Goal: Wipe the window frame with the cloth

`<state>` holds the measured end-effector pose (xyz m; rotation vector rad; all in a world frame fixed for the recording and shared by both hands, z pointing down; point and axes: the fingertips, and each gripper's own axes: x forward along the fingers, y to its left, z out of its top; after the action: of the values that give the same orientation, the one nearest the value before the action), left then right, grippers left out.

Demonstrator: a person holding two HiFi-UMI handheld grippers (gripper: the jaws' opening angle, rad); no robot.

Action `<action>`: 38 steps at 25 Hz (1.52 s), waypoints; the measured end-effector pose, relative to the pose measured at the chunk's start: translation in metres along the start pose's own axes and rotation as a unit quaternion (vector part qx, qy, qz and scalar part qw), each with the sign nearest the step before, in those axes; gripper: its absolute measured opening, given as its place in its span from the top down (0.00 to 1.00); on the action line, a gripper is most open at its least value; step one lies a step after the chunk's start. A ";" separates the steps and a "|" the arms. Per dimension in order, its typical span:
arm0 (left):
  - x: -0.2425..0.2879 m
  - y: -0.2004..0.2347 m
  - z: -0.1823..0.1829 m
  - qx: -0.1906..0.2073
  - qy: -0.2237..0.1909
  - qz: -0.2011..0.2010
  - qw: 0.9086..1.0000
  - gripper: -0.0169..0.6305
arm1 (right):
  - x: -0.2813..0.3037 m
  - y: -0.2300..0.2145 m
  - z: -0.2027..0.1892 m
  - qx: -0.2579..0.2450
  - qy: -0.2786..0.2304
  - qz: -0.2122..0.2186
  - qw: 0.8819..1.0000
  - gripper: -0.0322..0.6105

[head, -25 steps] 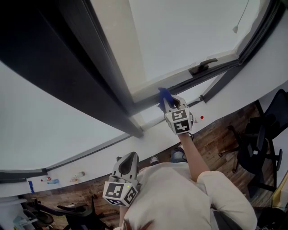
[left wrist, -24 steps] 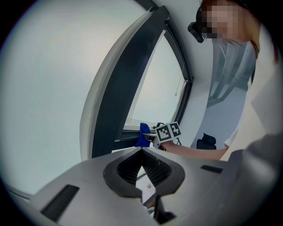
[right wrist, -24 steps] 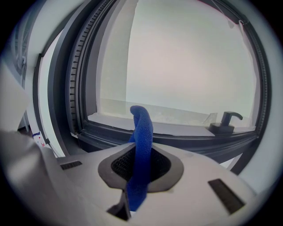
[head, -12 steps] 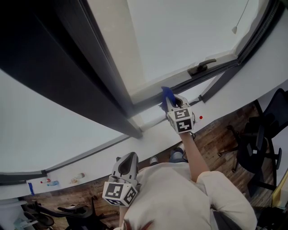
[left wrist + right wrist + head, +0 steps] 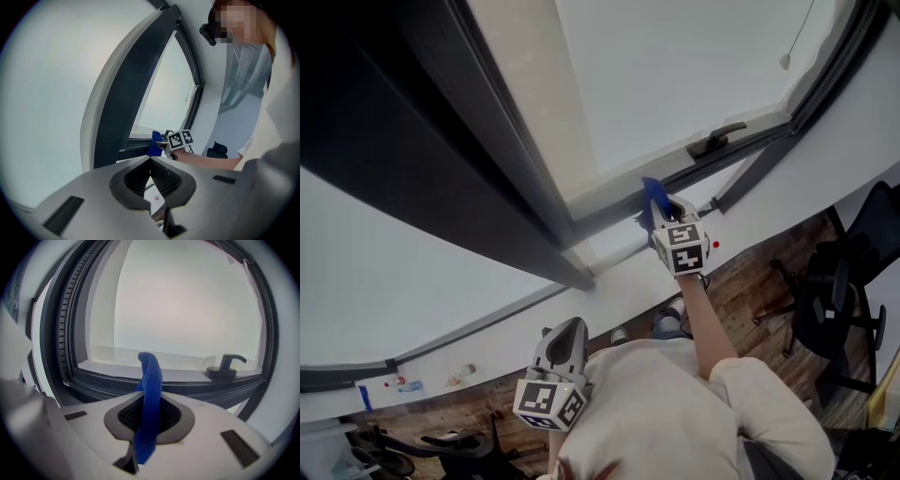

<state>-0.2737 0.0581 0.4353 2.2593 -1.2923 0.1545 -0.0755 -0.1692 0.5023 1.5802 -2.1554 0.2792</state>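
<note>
Up against the dark window frame [image 5: 197, 389], the right tongs [image 5: 661, 208] are clamped on a blue cloth [image 5: 151, 380]. Its free end meets the lower rail, left of the handle [image 5: 717, 141]. The left tongs [image 5: 151, 164] sit low by the person's chest, closed and empty.

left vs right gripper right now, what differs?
The right gripper is shut on the blue cloth; the left gripper is shut on nothing. The right is up at the window frame; the left sits low by the torso. Both look the same design.
</note>
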 end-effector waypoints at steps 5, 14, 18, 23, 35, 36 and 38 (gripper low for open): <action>0.004 0.001 0.001 -0.001 0.001 -0.002 1.000 0.96 | 0.001 -0.012 -0.002 0.003 0.000 -0.011 1.000 0.87; 0.013 -0.001 0.003 -0.001 0.004 -0.008 1.000 0.96 | 0.002 -0.038 -0.005 0.018 0.005 -0.034 0.999 0.87; 0.017 -0.004 0.003 -0.001 0.006 -0.014 1.000 0.96 | 0.002 -0.052 -0.007 0.024 0.005 -0.044 0.999 0.87; 0.023 -0.008 0.002 0.000 0.008 -0.018 1.000 0.96 | 0.002 -0.068 -0.008 0.030 0.007 -0.053 0.998 0.87; 0.031 -0.014 0.003 0.003 0.010 -0.021 1.000 0.96 | 0.003 -0.095 -0.012 0.042 0.006 -0.069 0.997 0.87; 0.032 -0.014 0.002 0.002 0.010 -0.021 1.000 0.96 | 0.003 -0.097 -0.012 0.042 0.007 -0.070 0.997 0.87; 0.033 -0.015 0.002 0.002 0.010 -0.022 1.000 0.96 | 0.003 -0.099 -0.012 0.044 0.008 -0.072 0.996 0.87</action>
<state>-0.2442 0.0376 0.4392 2.2819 -1.2332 0.1634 0.0201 -0.1982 0.5044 1.7665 -2.0301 0.3428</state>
